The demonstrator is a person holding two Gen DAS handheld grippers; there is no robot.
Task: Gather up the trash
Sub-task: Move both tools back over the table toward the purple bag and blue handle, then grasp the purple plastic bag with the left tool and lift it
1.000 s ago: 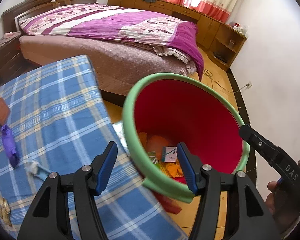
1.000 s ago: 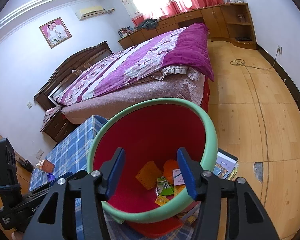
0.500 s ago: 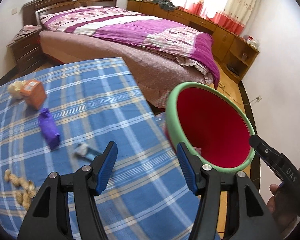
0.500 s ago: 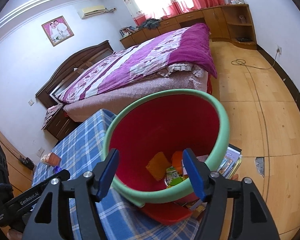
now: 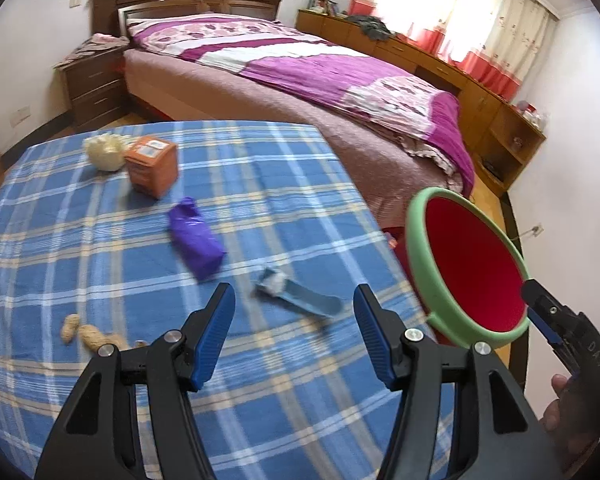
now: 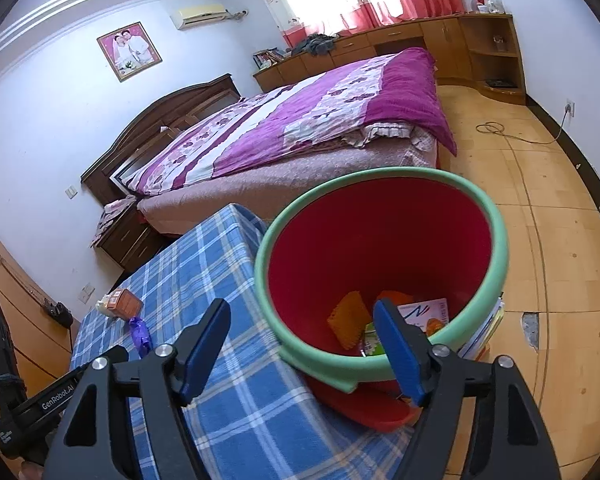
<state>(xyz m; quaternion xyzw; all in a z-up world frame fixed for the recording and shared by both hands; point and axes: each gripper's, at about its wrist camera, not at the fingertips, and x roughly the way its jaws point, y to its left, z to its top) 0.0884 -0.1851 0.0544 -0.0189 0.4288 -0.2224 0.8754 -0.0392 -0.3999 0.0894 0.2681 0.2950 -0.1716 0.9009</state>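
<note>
With your left claw [image 5: 294, 330] apart and empty, drop it straight onto the blue wrapper [image 5: 300, 294], probably crumpled plastic, just ahead, while your right claw [image 6: 302, 344] widens, empty, by the bin [image 6: 380, 264].

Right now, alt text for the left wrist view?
The open left tool hangs empty over a blue plaid table strewn with trash: a blue wrapper nearest, a purple packet, an orange box, peanuts. At right, a red bin with a green rim, and a bed behind.
</note>
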